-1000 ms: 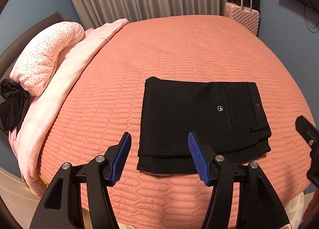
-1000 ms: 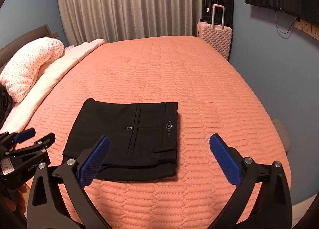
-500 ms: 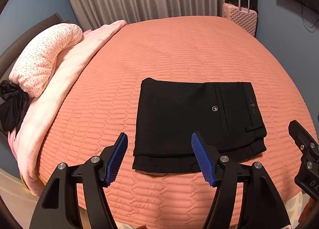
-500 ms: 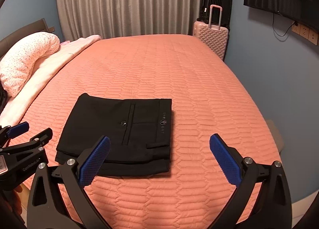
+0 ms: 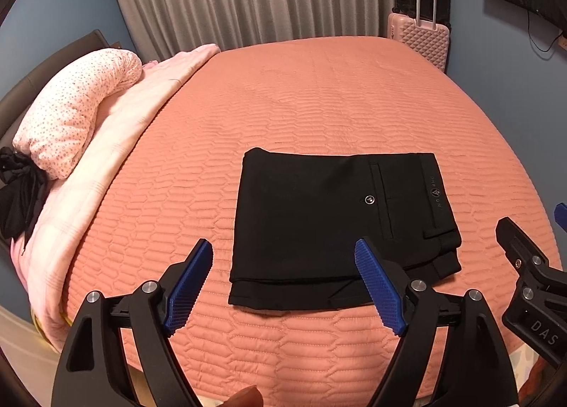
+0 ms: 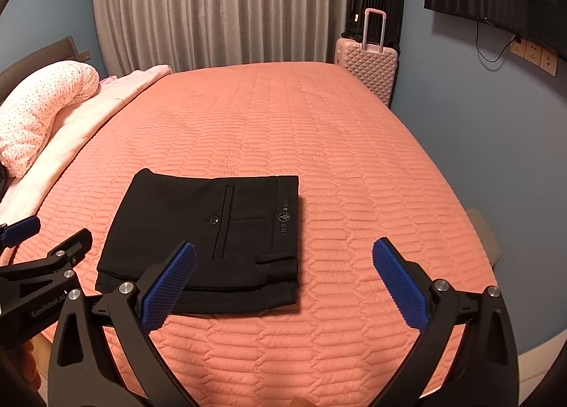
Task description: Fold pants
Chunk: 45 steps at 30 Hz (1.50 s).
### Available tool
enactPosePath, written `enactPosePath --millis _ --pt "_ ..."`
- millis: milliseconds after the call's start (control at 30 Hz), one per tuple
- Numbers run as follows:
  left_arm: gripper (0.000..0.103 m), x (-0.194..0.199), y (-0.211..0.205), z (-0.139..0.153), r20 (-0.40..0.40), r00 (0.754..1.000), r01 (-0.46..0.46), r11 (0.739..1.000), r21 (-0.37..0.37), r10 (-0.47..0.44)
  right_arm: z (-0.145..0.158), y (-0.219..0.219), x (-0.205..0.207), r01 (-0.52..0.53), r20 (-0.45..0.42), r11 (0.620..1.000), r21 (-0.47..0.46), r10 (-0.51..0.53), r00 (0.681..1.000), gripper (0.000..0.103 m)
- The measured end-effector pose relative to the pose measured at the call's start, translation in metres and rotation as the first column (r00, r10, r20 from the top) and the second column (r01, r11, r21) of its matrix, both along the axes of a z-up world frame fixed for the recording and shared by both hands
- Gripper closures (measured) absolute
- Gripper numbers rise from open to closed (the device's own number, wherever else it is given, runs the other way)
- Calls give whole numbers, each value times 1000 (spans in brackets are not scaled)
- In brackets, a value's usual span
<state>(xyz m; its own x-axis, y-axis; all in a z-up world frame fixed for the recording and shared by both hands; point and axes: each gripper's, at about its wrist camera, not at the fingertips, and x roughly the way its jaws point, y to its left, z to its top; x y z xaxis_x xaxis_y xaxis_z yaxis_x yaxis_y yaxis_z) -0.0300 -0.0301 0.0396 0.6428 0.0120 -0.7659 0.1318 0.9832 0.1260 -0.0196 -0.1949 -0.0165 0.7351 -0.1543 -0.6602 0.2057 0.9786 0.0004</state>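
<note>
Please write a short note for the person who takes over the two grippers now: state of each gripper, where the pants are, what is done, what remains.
Left gripper: open, jaws have just been opening, nothing between them, held above the near edge of the pants.
Right gripper: open, empty, above the bedspread, near the pants' right corner.
Pants: folded into a flat black rectangle on the bedspread, waistband to the right, back pocket up.
Done: the folding looks finished.
Left: probably only to pull both grippers away.
</note>
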Motion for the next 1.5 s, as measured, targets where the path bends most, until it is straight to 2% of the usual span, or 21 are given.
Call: enactPosePath --millis 167,533,1500 --pt "22 -1 1 -2 -4 1000 -15 1000 22 15 0 2 0 -22 -7 1000 16 22 1000 5" --pt "23 -2 5 -4 -36 999 -18 999 -26 17 0 6 -3 -30 -7 999 16 30 1000 5" --pt "23 -4 8 -7 -41 999 -11 1000 -17 10 -3 11 -4 -42 -17 999 11 42 999 5"
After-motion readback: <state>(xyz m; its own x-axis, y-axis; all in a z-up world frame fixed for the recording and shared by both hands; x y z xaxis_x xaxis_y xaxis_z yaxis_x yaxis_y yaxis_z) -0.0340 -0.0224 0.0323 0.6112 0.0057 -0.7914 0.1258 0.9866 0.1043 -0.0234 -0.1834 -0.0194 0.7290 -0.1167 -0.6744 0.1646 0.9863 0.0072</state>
